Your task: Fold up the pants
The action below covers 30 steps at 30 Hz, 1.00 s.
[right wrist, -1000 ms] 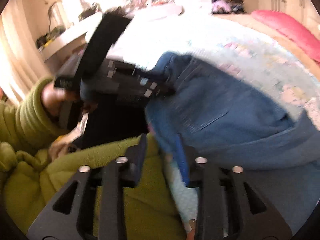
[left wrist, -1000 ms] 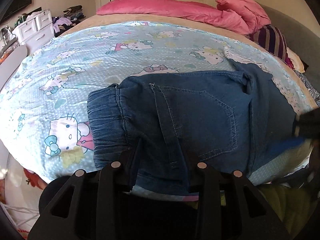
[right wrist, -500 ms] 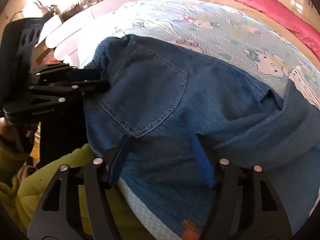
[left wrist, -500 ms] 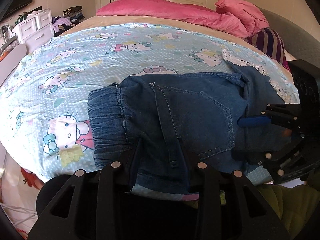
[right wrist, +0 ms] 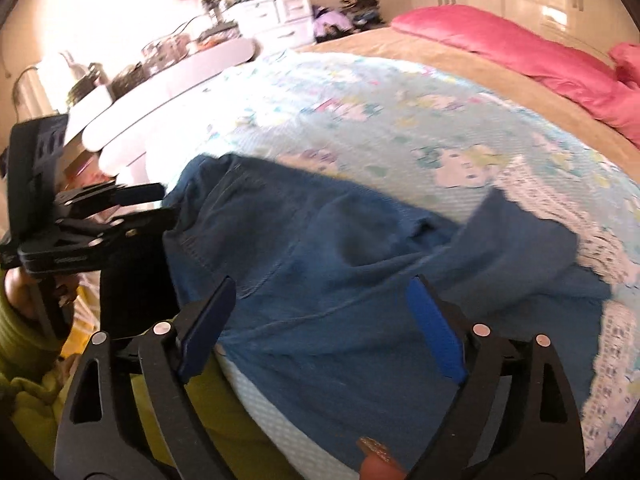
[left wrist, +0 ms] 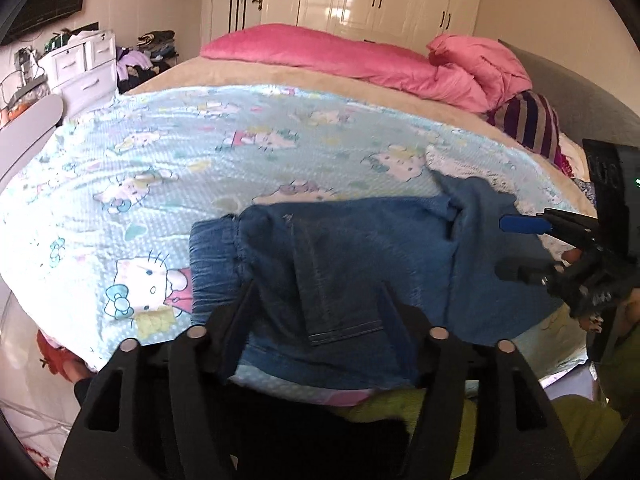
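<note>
Denim pants (left wrist: 360, 264), one pair, lie at the bed's (left wrist: 240, 76) near edge. We hold the left gripper (left wrist: 316, 316) and the right gripper (right wrist: 320, 320) spread above them; only our left view shows the elastic waistband (left wrist: 212, 252).

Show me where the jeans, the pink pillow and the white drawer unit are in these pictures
jeans (left wrist: 340, 256), left wrist view, on the denim seat panel.
pink pillow (left wrist: 304, 46), left wrist view, on its top face.
white drawer unit (left wrist: 82, 66), left wrist view, on the drawer fronts.
</note>
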### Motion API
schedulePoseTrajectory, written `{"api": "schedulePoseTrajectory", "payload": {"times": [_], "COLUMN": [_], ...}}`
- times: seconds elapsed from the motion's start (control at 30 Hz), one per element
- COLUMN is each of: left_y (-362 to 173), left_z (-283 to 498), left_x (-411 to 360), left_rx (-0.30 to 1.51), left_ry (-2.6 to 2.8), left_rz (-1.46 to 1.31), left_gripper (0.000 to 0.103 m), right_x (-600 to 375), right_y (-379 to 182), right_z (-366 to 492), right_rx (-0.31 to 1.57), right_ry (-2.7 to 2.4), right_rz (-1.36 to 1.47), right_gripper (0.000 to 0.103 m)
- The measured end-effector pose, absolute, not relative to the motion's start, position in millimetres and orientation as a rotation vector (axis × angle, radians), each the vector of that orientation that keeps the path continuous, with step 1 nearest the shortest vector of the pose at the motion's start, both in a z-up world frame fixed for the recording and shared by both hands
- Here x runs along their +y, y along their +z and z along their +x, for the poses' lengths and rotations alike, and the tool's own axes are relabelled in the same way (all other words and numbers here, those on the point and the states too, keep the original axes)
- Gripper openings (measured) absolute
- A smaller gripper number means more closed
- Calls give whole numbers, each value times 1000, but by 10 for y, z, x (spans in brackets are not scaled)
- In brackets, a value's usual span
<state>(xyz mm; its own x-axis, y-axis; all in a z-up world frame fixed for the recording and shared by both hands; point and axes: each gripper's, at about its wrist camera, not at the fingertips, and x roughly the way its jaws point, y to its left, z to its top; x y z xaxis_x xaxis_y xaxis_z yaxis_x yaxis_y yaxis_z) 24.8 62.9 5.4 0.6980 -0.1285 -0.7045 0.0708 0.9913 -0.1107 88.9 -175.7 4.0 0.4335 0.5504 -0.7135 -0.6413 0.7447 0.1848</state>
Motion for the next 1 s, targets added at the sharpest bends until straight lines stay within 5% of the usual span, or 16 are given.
{"api": "schedulePoseTrajectory", "payload": {"times": [0.17, 0.67, 0.9, 1.0], "left_y": [157, -233, -433, -541], "left_z": [231, 569, 912, 1108], "left_x": [464, -236, -543, -590], "left_rx": [783, 949, 1016, 1063], "left_ry": [-156, -380, -424, -448], "left_rz": [-78, -71, -34, -88], "left_gripper": [71, 71, 62, 49], "right_x": [-2040, -2512, -2256, -2100], "right_y": [144, 167, 166, 41], "right_z": [977, 1373, 1909, 2194], "right_rx": [799, 802, 814, 849], "right_ry": [663, 503, 434, 400], "right_rz": [-81, -4, -111, -167], "right_gripper": [88, 93, 93, 93]}}
